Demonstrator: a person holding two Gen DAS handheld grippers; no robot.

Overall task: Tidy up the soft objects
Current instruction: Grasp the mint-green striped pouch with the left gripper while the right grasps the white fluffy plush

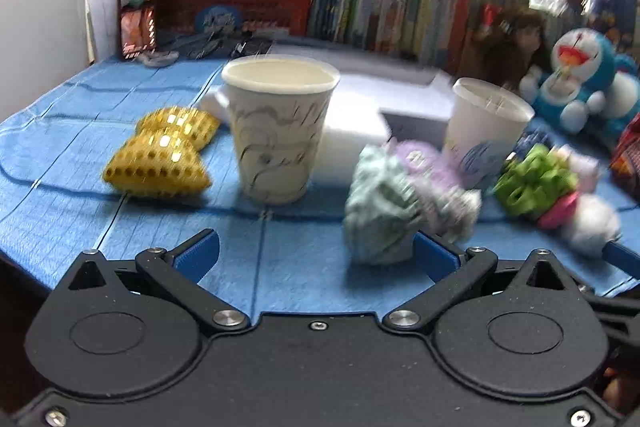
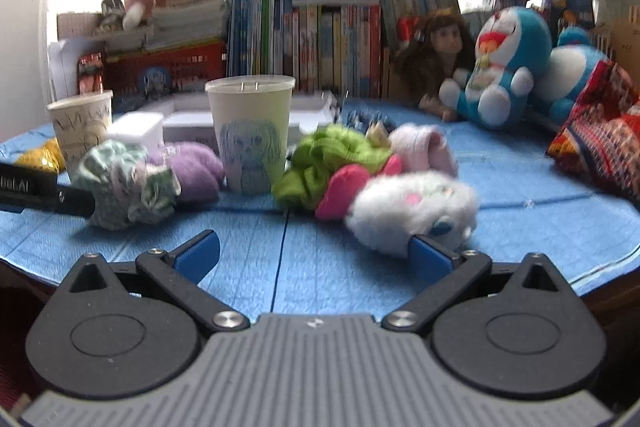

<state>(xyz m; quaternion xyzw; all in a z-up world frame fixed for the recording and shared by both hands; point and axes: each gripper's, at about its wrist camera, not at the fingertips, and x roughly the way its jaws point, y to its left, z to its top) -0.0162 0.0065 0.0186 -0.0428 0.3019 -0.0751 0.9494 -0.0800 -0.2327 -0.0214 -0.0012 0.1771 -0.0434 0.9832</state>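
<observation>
- The left gripper stands wide open and empty, low over the near edge of the desk, which is covered in blue cloth.
- A pale green scrunchie lies just in front of its right finger, against a lilac soft piece.
- Left of them stands a scribbled paper cup; a gold sequinned bow lies further left.
- The right gripper is also spread wide, holding nothing.
- A white fluffy toy sits at the tip of its right finger; whether they touch cannot be told.
- Behind it lie a pink piece, a lime green scrunchie and a pale pink sock.
- A cup with a dog drawing stands mid-desk.
- Two Doraemon plushes and a doll sit toward the far right edge, before a row of books.
</observation>
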